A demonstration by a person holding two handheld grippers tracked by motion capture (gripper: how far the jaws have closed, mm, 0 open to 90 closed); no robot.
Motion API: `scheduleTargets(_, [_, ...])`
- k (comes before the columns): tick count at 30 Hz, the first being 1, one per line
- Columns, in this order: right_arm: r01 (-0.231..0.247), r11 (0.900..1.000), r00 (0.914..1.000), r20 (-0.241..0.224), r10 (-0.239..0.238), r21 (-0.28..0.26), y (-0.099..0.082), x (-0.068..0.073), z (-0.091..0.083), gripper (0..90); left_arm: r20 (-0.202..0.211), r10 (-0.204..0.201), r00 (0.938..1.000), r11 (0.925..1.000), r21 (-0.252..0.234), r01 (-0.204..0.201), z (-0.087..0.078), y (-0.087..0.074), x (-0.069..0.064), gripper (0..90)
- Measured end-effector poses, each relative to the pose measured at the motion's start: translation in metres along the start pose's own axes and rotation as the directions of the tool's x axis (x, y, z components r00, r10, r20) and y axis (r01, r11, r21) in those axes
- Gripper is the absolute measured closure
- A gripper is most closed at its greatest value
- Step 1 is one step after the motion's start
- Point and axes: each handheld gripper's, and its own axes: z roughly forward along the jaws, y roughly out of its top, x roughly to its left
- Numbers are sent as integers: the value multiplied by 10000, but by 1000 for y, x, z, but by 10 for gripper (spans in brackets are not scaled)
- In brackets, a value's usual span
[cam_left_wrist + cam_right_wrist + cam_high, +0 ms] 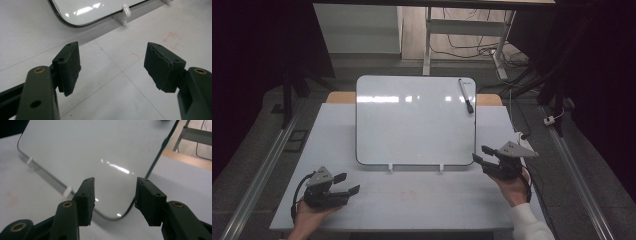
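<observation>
- A whiteboard [414, 120] stands tilted back on 2 small white clips [390, 167] at the centre of a pale table [337, 145]. Seen from the high view, it lies toward 12 o'clock from the person.
- A marker [466, 95] with a black cap lies on the board near its upper corner, at about 1 o'clock.
- The right gripper [479, 154] sits at 3 o'clock, just beside the board's lower corner. Its jaws are spread with nothing between them. In the right gripper view, that rounded corner [117, 216] sits just ahead of the gap.
- The left gripper [347, 183] rests low at 7 o'clock, well apart from the board, with its jaws spread wide over bare table.
- Risk: the board rests only on its clips. A push from the right gripper at the corner could slide it off them or tip it flat.
- Risk: any jolt to the tilted surface could send the marker rolling down it and onto the table.
- Risk: jaws closing on the thin, glossy edge could slip off.
- The board looks white and shiny, with a thin dark rim, rounded corners and no writing. Ceiling lights reflect across its upper half.
</observation>
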Motion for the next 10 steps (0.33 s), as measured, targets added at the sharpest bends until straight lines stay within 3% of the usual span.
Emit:
scheduleTargets(4, [86, 9996, 10000, -27, -85, 253, -21, 1, -6, 493, -15, 50, 10000, 10000, 23, -50, 3, 2, 1, 295])
scheduleTargets(10, [90, 9995, 9999, -124, -86, 303, -29, 0, -6, 490, -24, 121, 9999, 9999, 69, -121, 4, 2, 1, 284])
